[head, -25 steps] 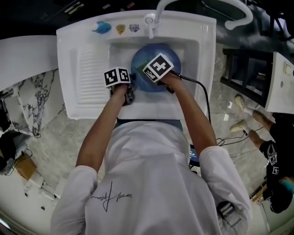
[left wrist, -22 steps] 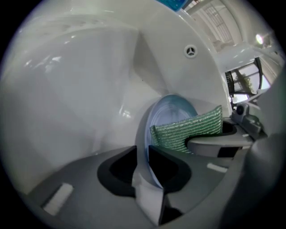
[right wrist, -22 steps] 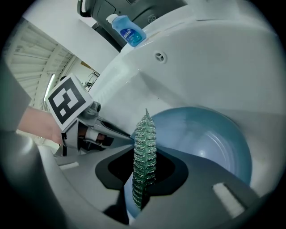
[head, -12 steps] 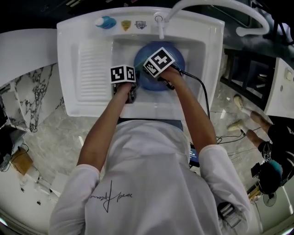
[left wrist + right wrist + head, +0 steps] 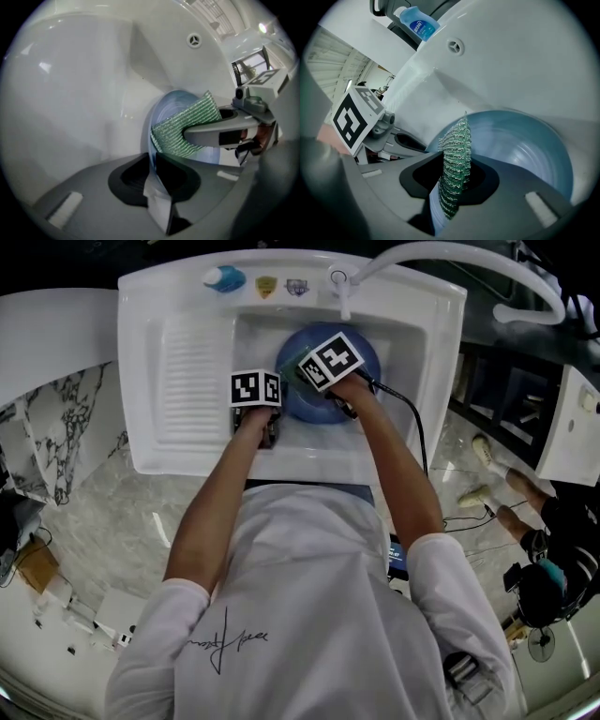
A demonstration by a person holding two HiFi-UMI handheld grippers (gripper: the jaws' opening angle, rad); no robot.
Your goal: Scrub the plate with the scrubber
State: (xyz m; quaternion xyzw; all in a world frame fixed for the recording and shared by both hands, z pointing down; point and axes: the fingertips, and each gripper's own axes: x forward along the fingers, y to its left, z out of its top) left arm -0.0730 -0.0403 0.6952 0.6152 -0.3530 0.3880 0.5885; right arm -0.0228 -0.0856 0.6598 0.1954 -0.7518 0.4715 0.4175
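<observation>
Where the left tongs [image 5: 152,164] bite: shut on the left rim of the plate [image 5: 165,107], the thin edge pinched between the two pads
Right tongs [image 5: 452,174]: shut on the scrubber [image 5: 455,150], which stands edge-on between the jaws and sticks out past their tips
Scrubber: green mesh with a glittery weave, a flat sheet; in the left gripper view it lies against the plate's face, near the rim the left tongs hold
Plate: blue, round and shallow, down in the basin of the sink [image 5: 417,329] just in front of the faucet [image 5: 342,287]; its hollow side faces the right tongs
Tongs to each other: side by side and close, left at the plate's left edge, right over its middle
Sink: white, with a ribbed drainboard [image 5: 192,381] left of the basin and a round overflow hole [image 5: 456,46] in the back wall
Sink ledge: a bottle of blue liquid [image 5: 419,23] lies behind the drainboard, left of the faucet
Person: stands at the sink's front edge in a white shirt [image 5: 309,615], both bare forearms reaching into the basin
Cable: a black cable [image 5: 415,432] runs from the right tongs along the right forearm
Floor: pale marble floor [image 5: 112,521] around the sink
</observation>
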